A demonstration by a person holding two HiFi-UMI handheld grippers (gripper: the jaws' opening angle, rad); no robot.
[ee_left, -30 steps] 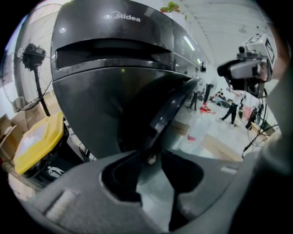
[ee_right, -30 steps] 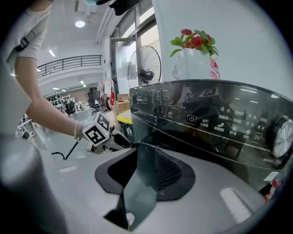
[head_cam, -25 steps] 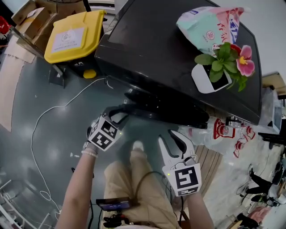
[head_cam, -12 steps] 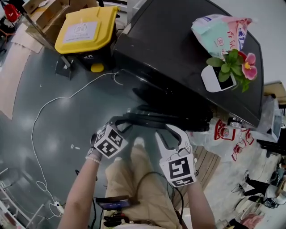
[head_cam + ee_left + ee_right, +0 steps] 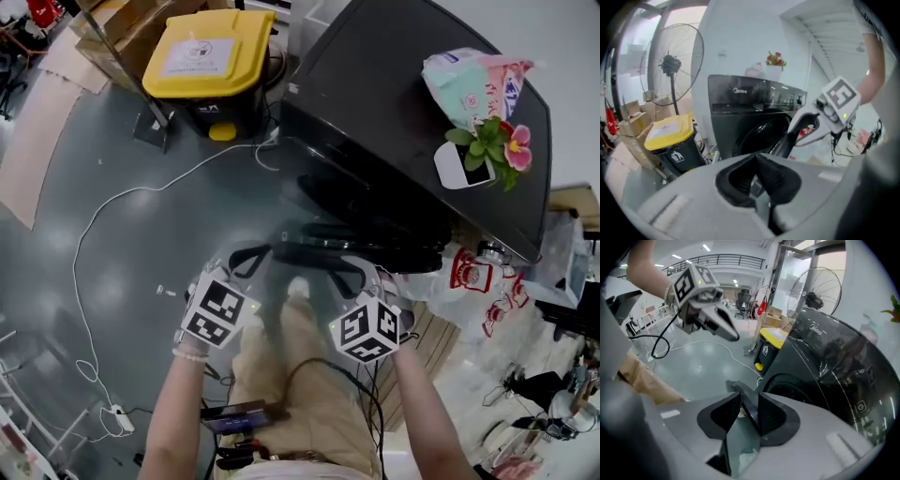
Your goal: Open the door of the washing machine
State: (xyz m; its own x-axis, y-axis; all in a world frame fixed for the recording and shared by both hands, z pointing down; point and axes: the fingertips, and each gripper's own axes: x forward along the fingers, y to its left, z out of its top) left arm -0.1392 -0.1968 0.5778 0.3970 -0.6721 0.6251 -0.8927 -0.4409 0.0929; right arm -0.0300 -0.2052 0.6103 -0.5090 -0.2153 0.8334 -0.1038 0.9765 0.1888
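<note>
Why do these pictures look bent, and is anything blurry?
Both gripper views are wide-angle: the washing machine bows and the corners go black. Left gripper view is soft, with pale glare behind the fan. Head view: the door smears with motion; the yellow bin is sharp.

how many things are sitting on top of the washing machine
2: a pastel printed bag and, right beside it nearer the person, a white pot of pink flowers. Nothing else shows up there.

I work in a big workshop hall: bare grey floor (image 5: 84, 141), loose cable (image 5: 122, 192), cardboard boxes (image 5: 122, 23) and yellow-lidded bin (image 5: 211, 56) at eleven o'clock. Pedestal fan (image 5: 675, 61) and balcony railing (image 5: 722, 258) beyond.
</note>
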